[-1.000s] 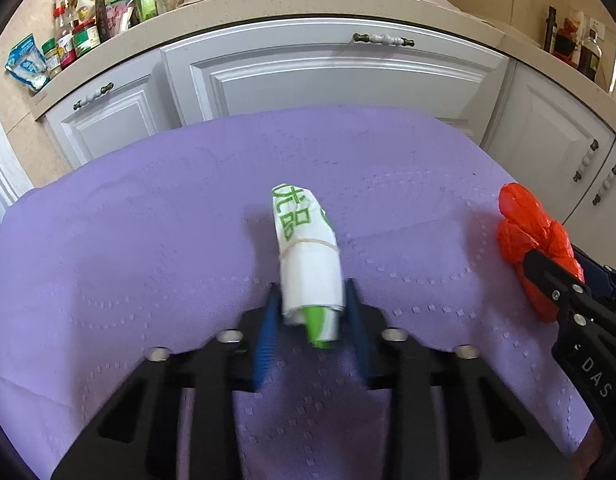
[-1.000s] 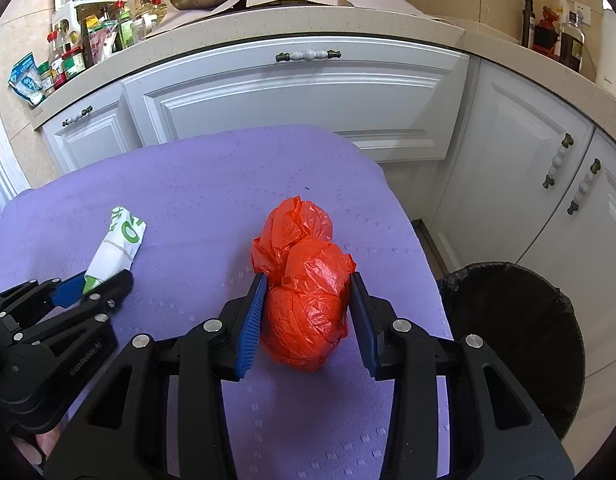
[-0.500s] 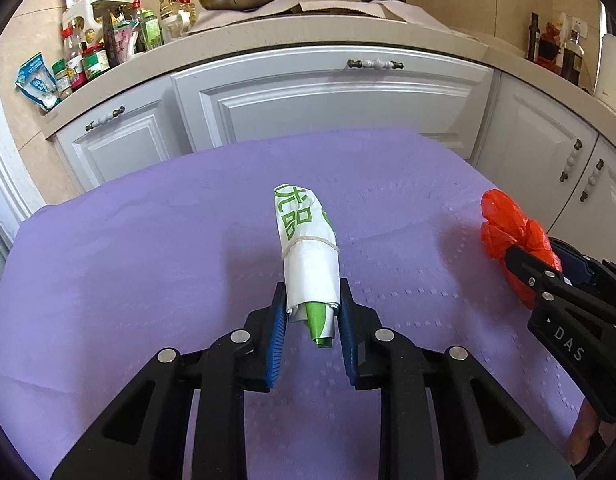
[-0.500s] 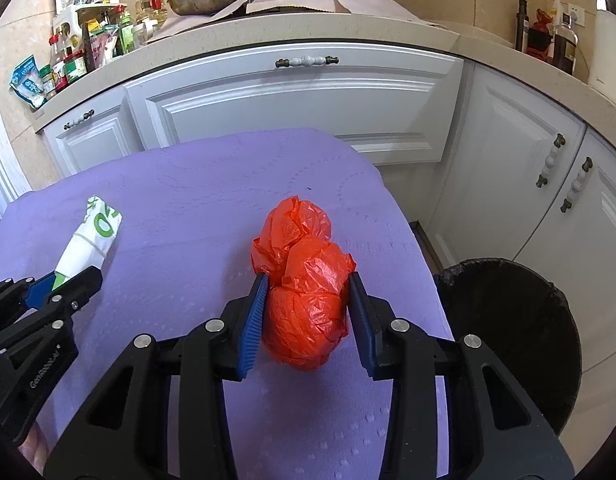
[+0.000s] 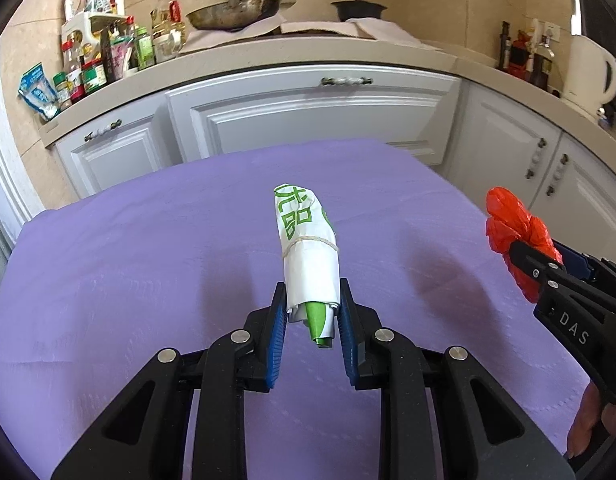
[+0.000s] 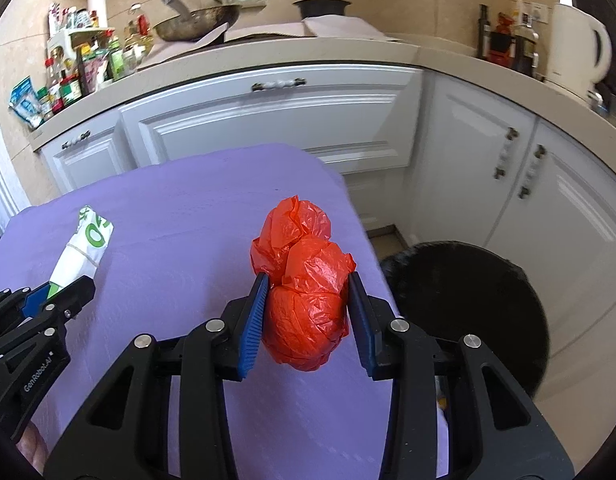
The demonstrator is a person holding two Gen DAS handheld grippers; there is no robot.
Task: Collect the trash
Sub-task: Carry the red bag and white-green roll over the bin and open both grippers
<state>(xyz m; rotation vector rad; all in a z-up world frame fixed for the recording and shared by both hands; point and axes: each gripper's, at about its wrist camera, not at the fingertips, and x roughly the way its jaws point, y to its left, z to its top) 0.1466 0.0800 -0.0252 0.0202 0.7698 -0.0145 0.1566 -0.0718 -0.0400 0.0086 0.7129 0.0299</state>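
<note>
My left gripper (image 5: 313,310) is shut on a rolled white and green wrapper (image 5: 308,248) tied with a rubber band, held above the purple tablecloth (image 5: 128,264). My right gripper (image 6: 307,300) is shut on a crumpled red plastic bag (image 6: 304,284), also lifted off the cloth. The red bag (image 5: 512,236) shows at the right in the left wrist view. The wrapper (image 6: 82,252) and the left gripper (image 6: 52,300) show at the left in the right wrist view. A black trash bin (image 6: 484,300) stands on the floor to the right of the table.
White kitchen cabinets (image 5: 308,112) stand behind the table. The counter holds bottles and jars (image 5: 96,60), a pan (image 5: 232,12), a black pot (image 5: 358,10) and a white kettle (image 6: 576,52). The table's right edge (image 6: 360,216) borders the bin.
Both grippers have risen with their loads. The left gripper closed tighter on the wrapper and lifted it off the cloth. The red bag stays gripped.
</note>
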